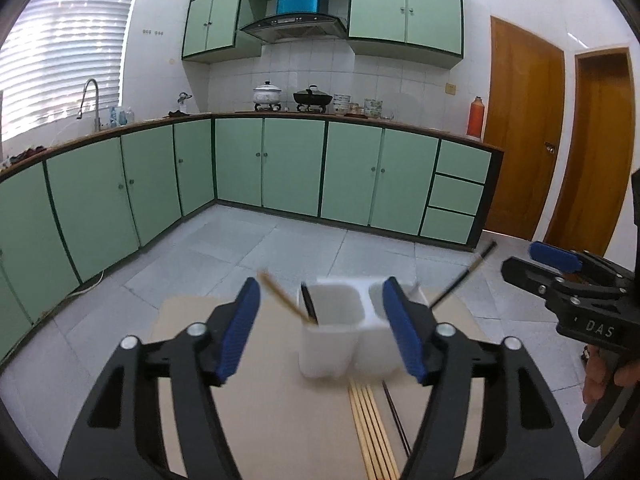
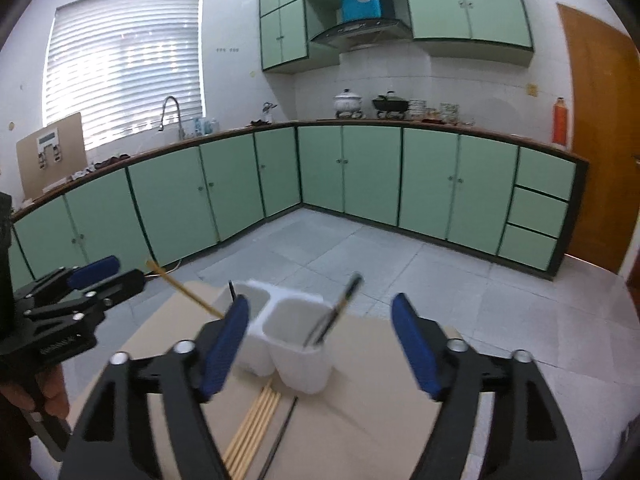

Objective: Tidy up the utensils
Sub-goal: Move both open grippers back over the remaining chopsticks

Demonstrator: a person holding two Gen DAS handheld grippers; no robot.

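I have both grippers raised above the desk (image 1: 256, 420), each with its jaws spread wide and nothing between them. In the left wrist view the left gripper (image 1: 320, 330) frames the white two-compartment holder (image 1: 340, 344) at lower centre of the frame. A wooden chopstick (image 1: 280, 294) and a black chopstick (image 1: 309, 304) lean in its left compartment; another black chopstick (image 1: 464, 276) leans out of the right compartment toward the upper right. A bundle of wooden chopsticks (image 1: 372, 428) lies flat on the desk just below the holder, with one loose black chopstick (image 1: 396, 420) beside it on the right. The right gripper (image 2: 320, 340) sits at the right edge of the left wrist view and looks down at the same holder in the right wrist view, bottom centre. Motion blur softens the holder's rim in both views.
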